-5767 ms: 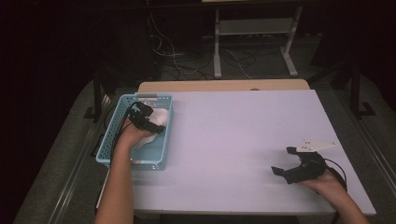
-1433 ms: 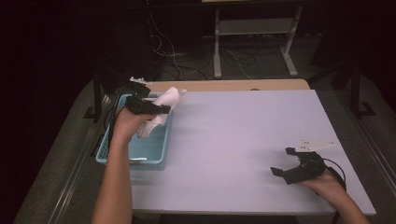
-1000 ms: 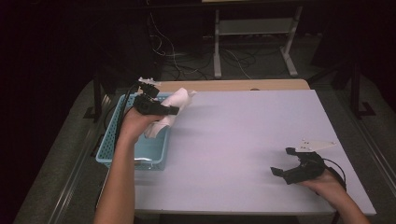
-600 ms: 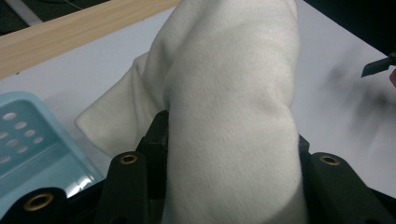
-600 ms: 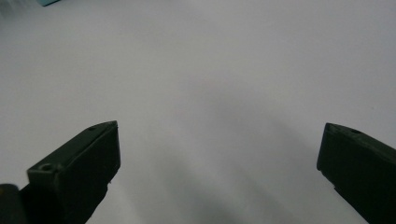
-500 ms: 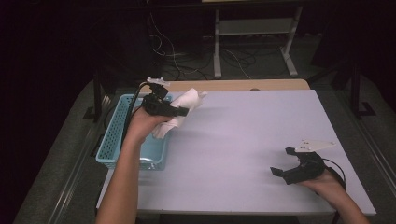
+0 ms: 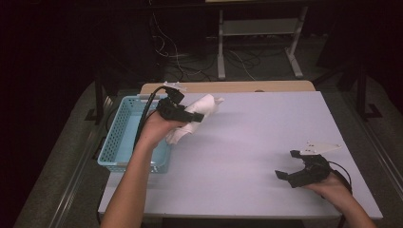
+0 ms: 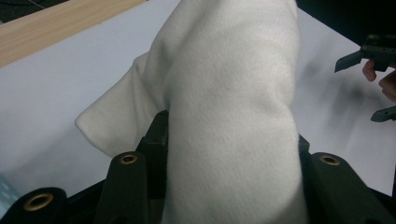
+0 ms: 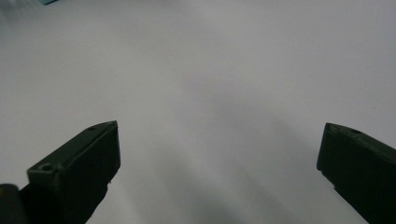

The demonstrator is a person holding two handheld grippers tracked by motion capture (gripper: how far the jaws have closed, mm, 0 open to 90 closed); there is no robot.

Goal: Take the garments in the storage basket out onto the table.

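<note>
A thick white cloth takes up the middle of the left gripper view, running from 12 o'clock down to 6 o'clock. The left claw clamps it at the bottom, one black jaw on each side of the fabric. A loose fold droops out toward 9 o'clock. Behind it lies the pale table, with a wooden strip at 11 o'clock. At 3 o'clock, well apart, the right claw stands with its jaws spread, a hand behind it.

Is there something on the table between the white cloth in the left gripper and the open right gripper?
Nothing visible. The table between the white cloth, held by the left gripper, and the right gripper is bare.
</note>
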